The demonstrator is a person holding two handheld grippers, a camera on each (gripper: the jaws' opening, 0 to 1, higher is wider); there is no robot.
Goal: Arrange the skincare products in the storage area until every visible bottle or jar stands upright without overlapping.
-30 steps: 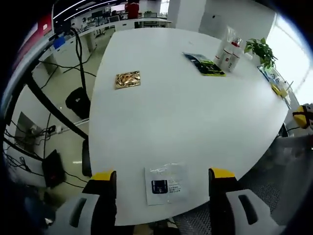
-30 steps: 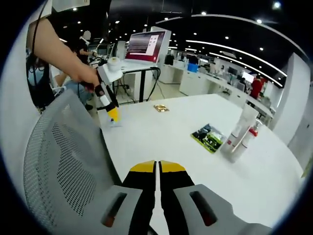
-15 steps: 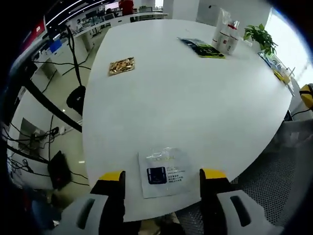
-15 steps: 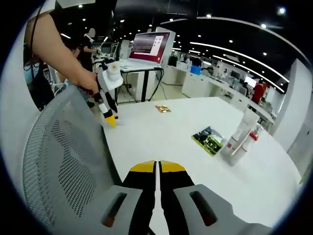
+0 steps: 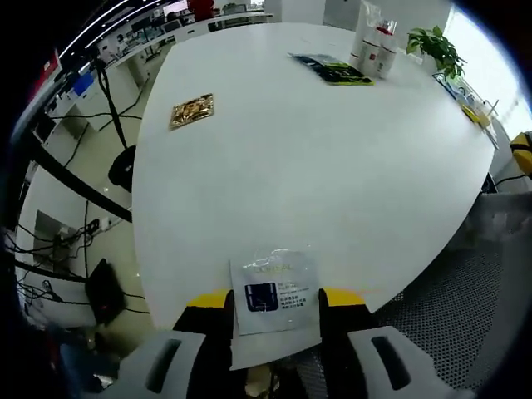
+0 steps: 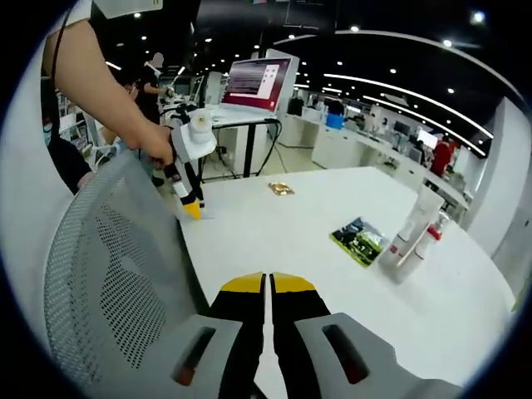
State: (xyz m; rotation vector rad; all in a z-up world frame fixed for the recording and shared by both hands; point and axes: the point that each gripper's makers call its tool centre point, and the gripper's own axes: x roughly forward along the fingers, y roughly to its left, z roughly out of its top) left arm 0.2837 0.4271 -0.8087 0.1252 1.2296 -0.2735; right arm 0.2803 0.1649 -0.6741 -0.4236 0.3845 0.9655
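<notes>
A clear sachet (image 5: 274, 293) at the table (image 5: 332, 183) edge is framed by the nearly closed left gripper (image 5: 274, 301), contact unclear, while the right gripper (image 6: 268, 284) is held shut and empty; an edge-on pinch is advised, bottles (image 6: 411, 237) far across

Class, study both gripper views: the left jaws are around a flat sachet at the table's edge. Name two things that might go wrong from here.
1. The clear plastic sachet with a dark blue label overhangs the white table's near edge between the left gripper's jaws; a poor pinch might drop it off.
2. The tall white bottles with red bands stand close together beside the green-and-black packet; a later reach might topple them.
</notes>
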